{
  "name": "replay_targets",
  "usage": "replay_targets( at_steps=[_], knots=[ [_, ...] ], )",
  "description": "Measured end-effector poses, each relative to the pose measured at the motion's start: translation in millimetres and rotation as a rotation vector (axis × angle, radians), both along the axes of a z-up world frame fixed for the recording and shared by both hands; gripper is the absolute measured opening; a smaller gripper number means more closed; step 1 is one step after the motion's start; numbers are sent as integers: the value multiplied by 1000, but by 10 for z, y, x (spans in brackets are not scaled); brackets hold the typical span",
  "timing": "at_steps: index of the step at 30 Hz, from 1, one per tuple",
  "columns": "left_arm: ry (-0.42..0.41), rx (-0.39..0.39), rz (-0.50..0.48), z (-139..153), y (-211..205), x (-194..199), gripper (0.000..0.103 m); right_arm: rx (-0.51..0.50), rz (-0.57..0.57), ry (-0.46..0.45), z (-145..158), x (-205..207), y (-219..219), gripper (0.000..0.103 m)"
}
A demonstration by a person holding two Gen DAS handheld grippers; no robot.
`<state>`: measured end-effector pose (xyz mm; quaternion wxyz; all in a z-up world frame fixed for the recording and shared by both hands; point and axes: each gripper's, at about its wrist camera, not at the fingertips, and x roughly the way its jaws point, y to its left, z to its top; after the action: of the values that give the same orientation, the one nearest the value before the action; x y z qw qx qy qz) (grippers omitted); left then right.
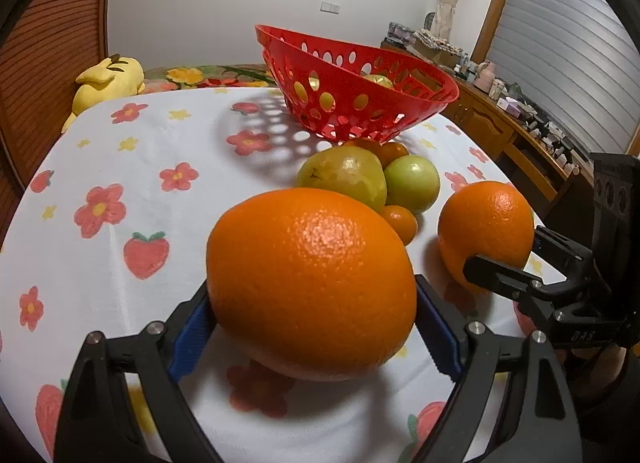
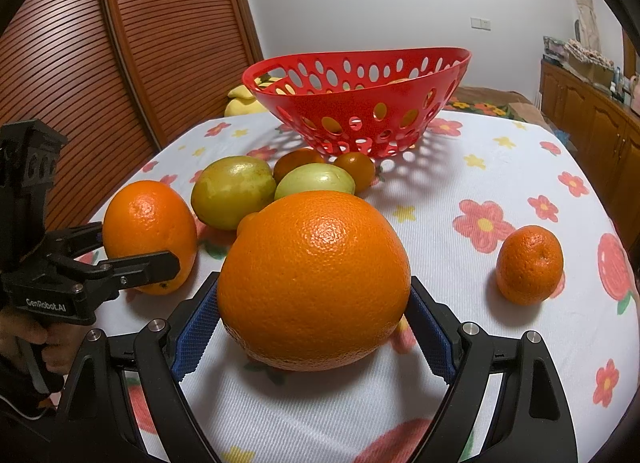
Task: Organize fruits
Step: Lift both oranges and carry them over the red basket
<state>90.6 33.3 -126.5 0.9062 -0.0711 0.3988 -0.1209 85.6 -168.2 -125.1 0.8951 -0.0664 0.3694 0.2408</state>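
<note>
Two oranges on the flowery desk (image 1: 100, 303), left gripper (image 1: 312, 291) wide, pads snug on left orange (image 1: 312, 263), right gripper (image 2: 314, 283) same deal on right orange (image 2: 314, 255), red basket (image 1: 352, 75) at 12 o'clock.

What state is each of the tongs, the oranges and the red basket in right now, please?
left tongs, closed on the left orange
right tongs, closed on the right orange
left orange, gripped
right orange, gripped
red basket, upright, some fruit inside
small mandarin, loose on the cloth
</note>
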Motion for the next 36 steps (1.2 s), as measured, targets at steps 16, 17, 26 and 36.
replay_targets(
  at_steps=[16, 17, 26, 36],
  knots=[
    [-84, -14, 7, 335, 38, -102, 90, -12, 6, -10, 5, -11, 13, 88],
    [-87, -14, 7, 349, 37, -103, 90, -12, 7, -10, 8, -17, 21, 88],
    [-126, -12, -5, 524, 14, -30, 90, -5, 14, -11, 62, -31, -24, 88],
    [-161, -3, -23, 697, -67, 162, 90, -11, 11, -56, 324, -2, -109, 88]
  ],
)
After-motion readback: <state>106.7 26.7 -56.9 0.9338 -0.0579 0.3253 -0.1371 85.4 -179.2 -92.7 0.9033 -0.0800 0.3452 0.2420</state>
